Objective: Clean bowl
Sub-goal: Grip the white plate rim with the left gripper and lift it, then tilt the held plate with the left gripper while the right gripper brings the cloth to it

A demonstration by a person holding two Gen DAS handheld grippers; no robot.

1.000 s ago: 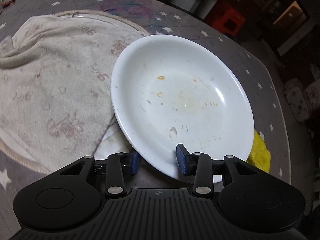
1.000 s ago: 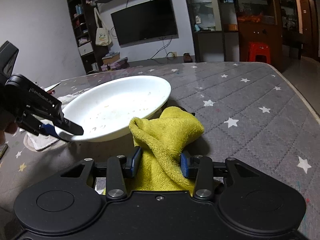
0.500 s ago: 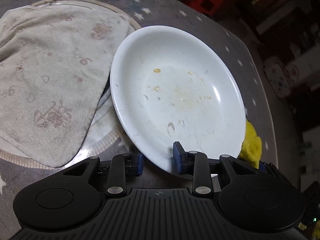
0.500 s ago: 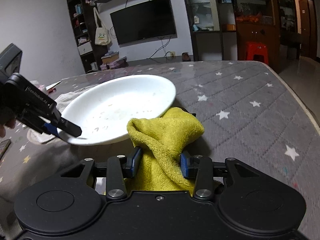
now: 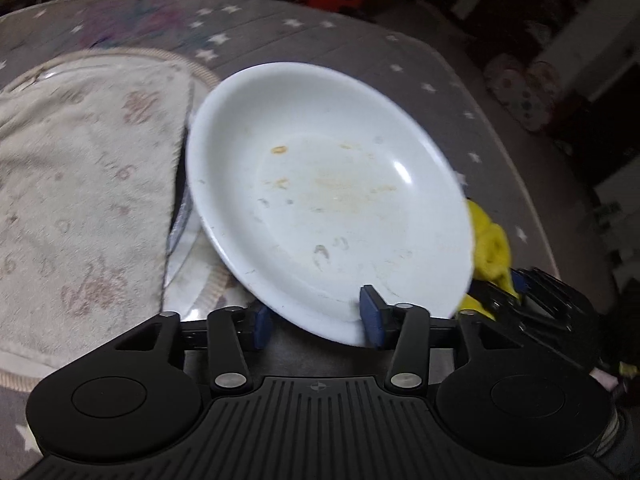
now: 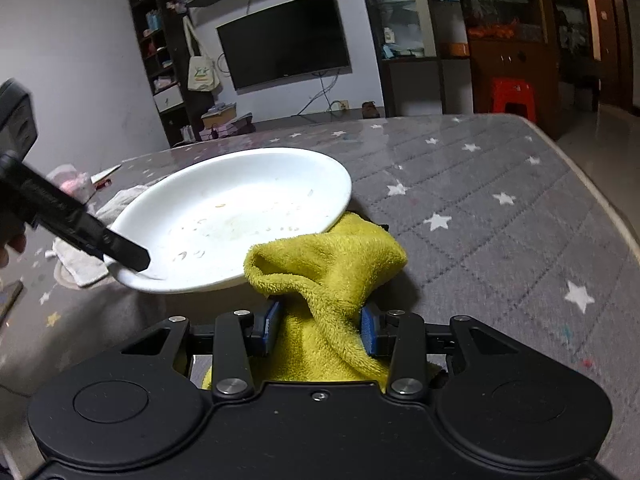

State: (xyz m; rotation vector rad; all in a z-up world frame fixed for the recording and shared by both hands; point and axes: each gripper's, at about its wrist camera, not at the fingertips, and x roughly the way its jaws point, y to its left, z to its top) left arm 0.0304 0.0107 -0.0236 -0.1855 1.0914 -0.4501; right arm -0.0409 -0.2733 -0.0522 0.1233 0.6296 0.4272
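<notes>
While the left gripper (image 5: 316, 314) clamped the bowl (image 5: 328, 196) by its six-o'clock rim, tilted above the bench (image 5: 460, 92), yellow-brown smears marked its inside. From the right, the right gripper (image 6: 318, 326) pinched a yellow cloth (image 6: 328, 256) at the bowl's four o'clock; wiping seemingly remained undone.

Bowl (image 5: 328, 200) tilted higher, nearer yellow cloth (image 6: 332, 264).

It's a home living room; a television (image 6: 283, 40) hangs on the wall; cluttered shelves (image 6: 160, 52) stand beside it; a star-patterned tablecloth (image 6: 480, 208) covers the table.
</notes>
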